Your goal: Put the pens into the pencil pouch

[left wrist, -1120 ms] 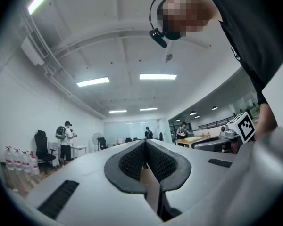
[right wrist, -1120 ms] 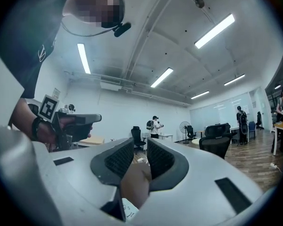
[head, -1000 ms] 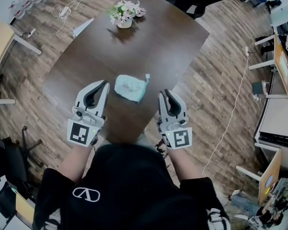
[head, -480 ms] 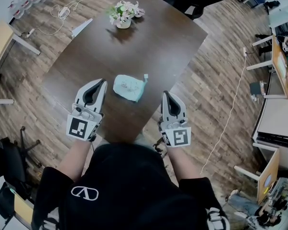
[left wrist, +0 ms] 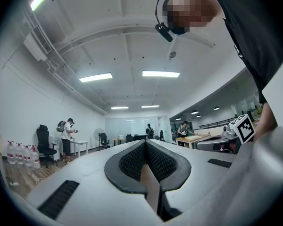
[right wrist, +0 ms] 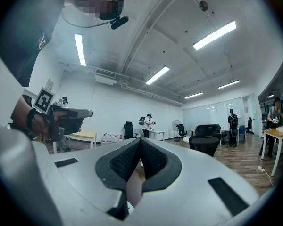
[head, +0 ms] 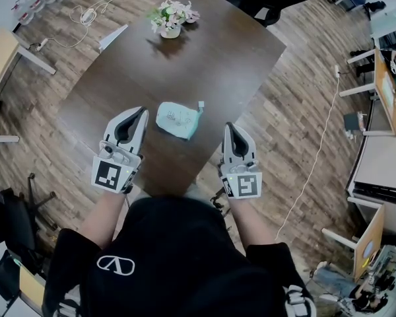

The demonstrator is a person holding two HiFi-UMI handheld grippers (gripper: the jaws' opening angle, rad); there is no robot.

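At my left gripper's (left wrist: 145,147) fingertips, the ribbed pads are pressed together, edge to edge. The right gripper (right wrist: 139,142) reads the same, its pads closed on each other and pinching no object. I have both held about level at the near end of the dark wooden table (head: 224,58), well apart from one another. The pale green pencil pouch (head: 178,121) lies flat on the table between them — just ahead of the tips, touching neither — with its zipper pull on the right gripper's side. Farther off, a small pot of flowers (head: 171,18) stands at the table's far end.
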